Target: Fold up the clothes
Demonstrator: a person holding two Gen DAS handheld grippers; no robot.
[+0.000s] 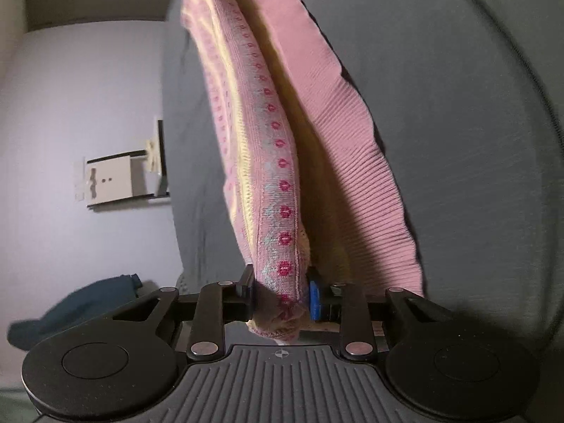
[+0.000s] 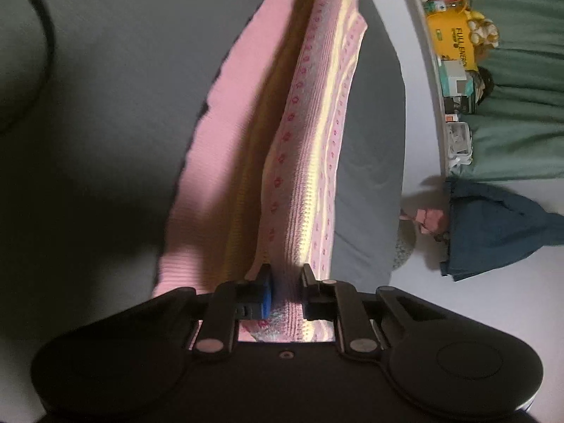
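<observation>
A pink knitted garment point(image 1: 278, 162) with rows of darker pink dots and pale yellow stripes stretches away from my left gripper point(image 1: 280, 294) toward the top of the left wrist view. The left gripper is shut on one bunched end of it, between the black pad and the blue pad. In the right wrist view the same garment point(image 2: 303, 148) runs up from my right gripper point(image 2: 284, 294), which is shut on its other end. A ribbed pink part point(image 1: 356, 183) hangs beside the patterned fold. The garment hangs taut over a grey surface point(image 1: 458, 141).
A dark blue garment point(image 2: 493, 225) lies on the pale floor point(image 2: 416, 112); it also shows at the lower left of the left wrist view as the blue garment point(image 1: 74, 303). A yellow box point(image 2: 451, 46) and several small items line a green cloth point(image 2: 521, 134).
</observation>
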